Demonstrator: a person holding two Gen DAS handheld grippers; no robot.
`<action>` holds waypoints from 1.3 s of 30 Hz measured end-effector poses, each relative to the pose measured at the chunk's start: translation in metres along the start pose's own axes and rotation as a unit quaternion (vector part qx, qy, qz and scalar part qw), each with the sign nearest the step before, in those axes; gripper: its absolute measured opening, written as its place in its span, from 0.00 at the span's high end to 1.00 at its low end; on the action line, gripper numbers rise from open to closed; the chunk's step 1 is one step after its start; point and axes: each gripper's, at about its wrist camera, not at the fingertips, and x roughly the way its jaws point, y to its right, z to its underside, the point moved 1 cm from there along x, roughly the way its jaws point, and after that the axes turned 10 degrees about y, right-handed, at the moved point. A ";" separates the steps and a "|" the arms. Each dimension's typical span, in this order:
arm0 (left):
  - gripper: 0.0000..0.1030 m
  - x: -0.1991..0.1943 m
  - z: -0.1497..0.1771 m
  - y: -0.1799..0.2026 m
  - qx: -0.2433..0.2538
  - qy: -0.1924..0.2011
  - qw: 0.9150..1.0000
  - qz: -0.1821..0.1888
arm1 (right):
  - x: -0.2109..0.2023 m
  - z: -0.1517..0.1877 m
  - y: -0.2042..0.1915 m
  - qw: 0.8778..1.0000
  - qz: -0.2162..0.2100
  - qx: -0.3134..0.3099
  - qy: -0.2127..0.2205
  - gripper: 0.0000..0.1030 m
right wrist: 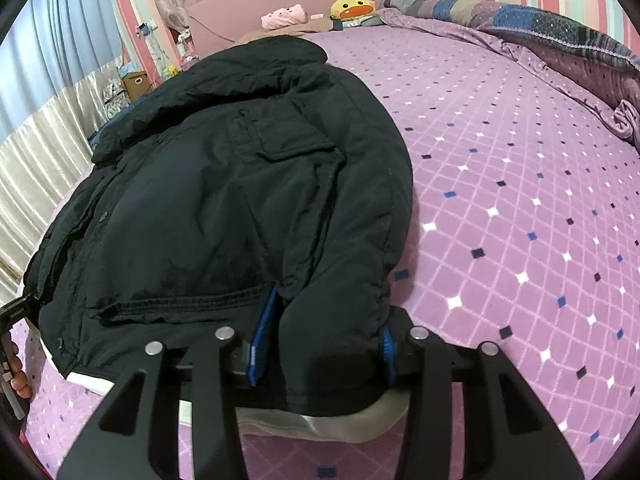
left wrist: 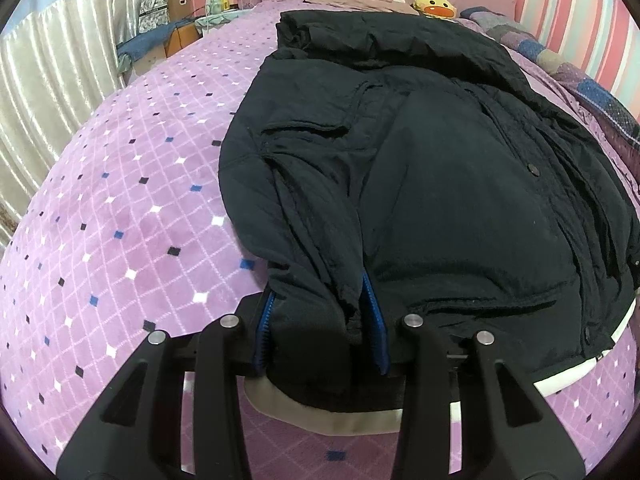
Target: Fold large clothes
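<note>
A large black padded jacket (left wrist: 440, 168) lies front-up on the purple bed, collar toward the headboard, both sleeves folded in over the body. My left gripper (left wrist: 320, 320) is shut on the jacket's bottom hem and folded sleeve at the left side; thick cloth fills the space between its blue pads (left wrist: 374, 320). My right gripper (right wrist: 324, 340) is shut on the hem and sleeve cuff of the same jacket (right wrist: 224, 184) at the right side. The pale lining shows under the hem (right wrist: 320, 424).
The purple diamond-pattern bedspread (left wrist: 120, 220) spreads wide on both sides (right wrist: 520, 200). A yellow duck plush (left wrist: 434, 4) and pink pillow lie by the headboard. A rumpled patchwork quilt (right wrist: 560, 36) lies along the right edge. Curtains and boxes stand to the left.
</note>
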 end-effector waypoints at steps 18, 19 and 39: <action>0.85 -0.056 -0.018 -0.008 -0.058 0.034 0.998 0.007 | -0.061 -0.031 -0.010 0.995 -0.044 -0.056 0.063 0.83; 0.86 -0.062 -0.019 -0.007 -0.060 0.038 0.997 0.008 | -0.067 -0.034 -0.010 0.995 -0.047 -0.058 0.071 0.83; 0.87 -0.226 -0.059 -0.023 -0.088 0.185 0.976 0.070 | -0.215 -0.079 -0.015 0.970 -0.125 -0.047 0.202 0.85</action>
